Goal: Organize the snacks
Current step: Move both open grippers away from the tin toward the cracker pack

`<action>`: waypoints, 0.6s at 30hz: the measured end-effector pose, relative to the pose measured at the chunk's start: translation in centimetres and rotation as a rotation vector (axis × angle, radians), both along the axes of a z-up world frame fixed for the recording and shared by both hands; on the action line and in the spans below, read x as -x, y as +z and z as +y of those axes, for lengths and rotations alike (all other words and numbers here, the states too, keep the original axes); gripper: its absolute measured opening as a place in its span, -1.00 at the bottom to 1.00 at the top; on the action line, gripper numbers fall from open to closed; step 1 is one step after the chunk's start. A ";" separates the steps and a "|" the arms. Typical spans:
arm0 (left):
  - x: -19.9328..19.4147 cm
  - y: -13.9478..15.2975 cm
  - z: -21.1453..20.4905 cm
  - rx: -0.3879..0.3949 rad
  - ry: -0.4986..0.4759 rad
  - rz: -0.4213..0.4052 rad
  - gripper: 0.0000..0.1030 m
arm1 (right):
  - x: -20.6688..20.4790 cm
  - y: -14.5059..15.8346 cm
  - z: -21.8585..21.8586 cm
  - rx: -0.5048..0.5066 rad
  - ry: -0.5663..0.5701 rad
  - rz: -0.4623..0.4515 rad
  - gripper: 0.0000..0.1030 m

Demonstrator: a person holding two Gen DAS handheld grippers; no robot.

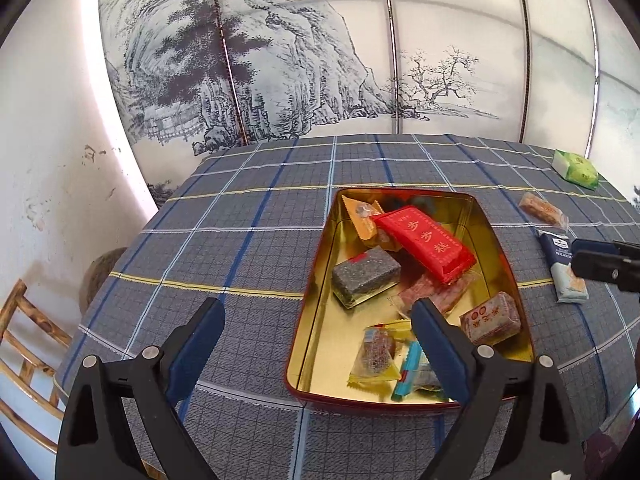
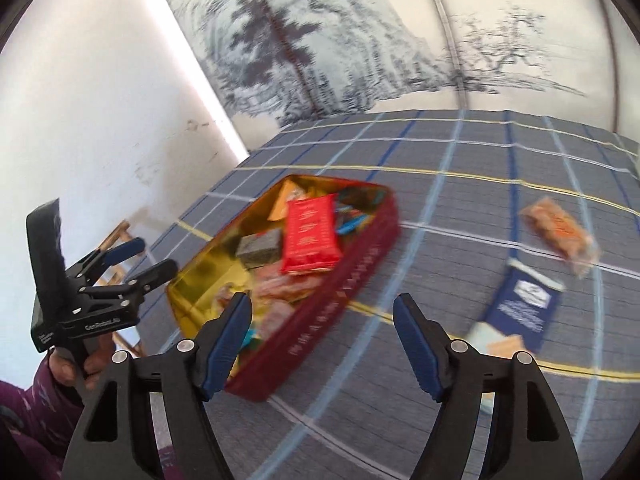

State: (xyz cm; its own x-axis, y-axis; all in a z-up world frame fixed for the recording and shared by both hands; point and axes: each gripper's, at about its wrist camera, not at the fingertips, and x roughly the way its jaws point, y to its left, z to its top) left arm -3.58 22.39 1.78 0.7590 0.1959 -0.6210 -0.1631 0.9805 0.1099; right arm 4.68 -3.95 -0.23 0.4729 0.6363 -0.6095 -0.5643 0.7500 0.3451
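Both tools empty, jaws apart: left tool [image 1: 318,314] hovers over the tin's near-left corner, right tool [image 2: 322,320] beside its long wall. Table [image 1: 248,216] carries all. Tin [image 1: 310,312] already holds most snacks, red pack [image 1: 426,246] on top. Loose ones lie ahead-right of the right tool: navy pack [image 2: 520,310], orange bar [image 2: 558,230]. Only left view shows the green pack [image 1: 576,170].
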 end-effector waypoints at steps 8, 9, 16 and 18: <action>-0.2 0.7 -2.5 -0.049 -0.046 0.002 0.82 | -0.7 -1.4 -8.1 0.062 -0.188 -0.007 0.52; -0.2 0.7 -2.8 -0.055 -0.052 0.003 0.82 | -0.8 -1.6 -9.0 0.074 -0.209 -0.007 0.53; -0.7 1.2 -5.8 -0.098 -0.106 0.004 0.85 | -1.8 -2.9 -15.1 0.194 -0.367 -0.014 0.67; -0.9 1.3 -6.9 -0.108 -0.126 0.004 0.86 | -2.2 -3.4 -17.0 0.204 -0.404 0.002 0.71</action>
State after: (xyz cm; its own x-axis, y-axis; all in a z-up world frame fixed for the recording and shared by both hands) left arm -2.67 15.49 3.10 0.7792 0.1651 -0.6046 -0.0385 0.9755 0.2167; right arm 6.87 -20.92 -3.64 0.6575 0.2679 -0.7042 -0.2121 0.9627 0.1683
